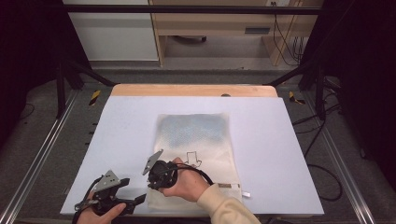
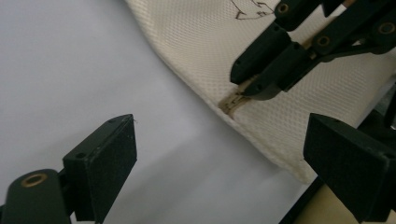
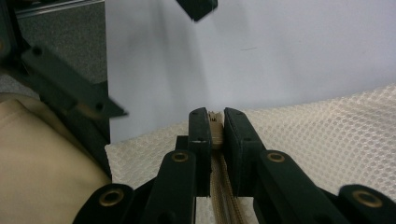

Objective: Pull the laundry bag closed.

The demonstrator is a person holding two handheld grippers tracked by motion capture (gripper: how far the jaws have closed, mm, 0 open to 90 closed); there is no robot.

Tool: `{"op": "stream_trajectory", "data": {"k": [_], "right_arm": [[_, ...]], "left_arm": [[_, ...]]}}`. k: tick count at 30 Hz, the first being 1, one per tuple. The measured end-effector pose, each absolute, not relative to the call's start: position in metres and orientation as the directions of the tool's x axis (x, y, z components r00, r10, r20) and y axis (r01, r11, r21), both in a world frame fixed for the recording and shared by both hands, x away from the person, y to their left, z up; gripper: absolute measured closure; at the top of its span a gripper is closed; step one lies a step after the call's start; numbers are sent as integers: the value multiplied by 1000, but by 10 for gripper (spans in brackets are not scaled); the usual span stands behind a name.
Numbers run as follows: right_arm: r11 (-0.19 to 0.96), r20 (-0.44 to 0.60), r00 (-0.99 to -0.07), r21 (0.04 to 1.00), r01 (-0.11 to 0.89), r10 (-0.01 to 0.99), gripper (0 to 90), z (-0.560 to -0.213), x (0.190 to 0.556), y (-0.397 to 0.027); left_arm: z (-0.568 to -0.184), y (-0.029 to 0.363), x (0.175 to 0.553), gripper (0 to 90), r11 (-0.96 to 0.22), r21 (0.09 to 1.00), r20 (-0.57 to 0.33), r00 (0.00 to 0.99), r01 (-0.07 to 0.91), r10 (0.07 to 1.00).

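Observation:
A cream mesh pouch [image 1: 196,135] lies flat on the pale table cover, with a small line drawing [image 1: 193,158] on it. My right gripper [image 1: 153,185] is at the pouch's near left corner, shut on the end of the tan zipper [image 3: 215,122]; the zipper tape [image 3: 219,196] runs back between its jaws. In the left gripper view the same right gripper [image 2: 245,84] pinches the zipper end [image 2: 231,102] on the mesh [image 2: 201,42]. My left gripper [image 1: 137,200] is open just left of that corner, its pads [image 2: 112,154] wide apart over the bare cover, touching nothing.
The pale cover [image 1: 126,126] spreads over the table, with a wooden edge [image 1: 194,90] at the far side. A small tab [image 1: 246,194] sticks out at the pouch's near right. Metal rails [image 1: 42,154] flank the table. A cream sleeve [image 1: 229,207] comes in from the bottom.

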State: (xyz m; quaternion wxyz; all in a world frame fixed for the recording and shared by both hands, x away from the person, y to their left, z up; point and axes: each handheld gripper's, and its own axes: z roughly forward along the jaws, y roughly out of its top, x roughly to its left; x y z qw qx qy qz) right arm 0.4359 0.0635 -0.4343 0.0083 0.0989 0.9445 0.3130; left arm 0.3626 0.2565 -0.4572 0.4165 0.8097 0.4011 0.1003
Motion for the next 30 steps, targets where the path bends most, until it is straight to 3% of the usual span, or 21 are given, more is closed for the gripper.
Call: {"op": "stream_trajectory", "data": {"k": [2,6,15,26,30], "right_arm": [[777,52,-979,601,187,196,818,-435,435,63],[779,38,-979,600,181,198,818,-433,432,60],[759,47,-977,622,191,207,818,-426,432,56],[757,34,-980,630,175,198,819,-421,432,53],[755,33,-980,632,173,197,818,-420,432,52]], "left_arm": [[-459,251,362,97,-330,751,-200,674,572,711],[-465,235,366,101,-361,741,-167,675,567,718],[-471,224,377,212,-361,740,-156,667,568,729],[-475,220,377,315,-366,717,-227,695,593,682],[-475,220,382,363,-352,718,-295,720,601,628]]}}
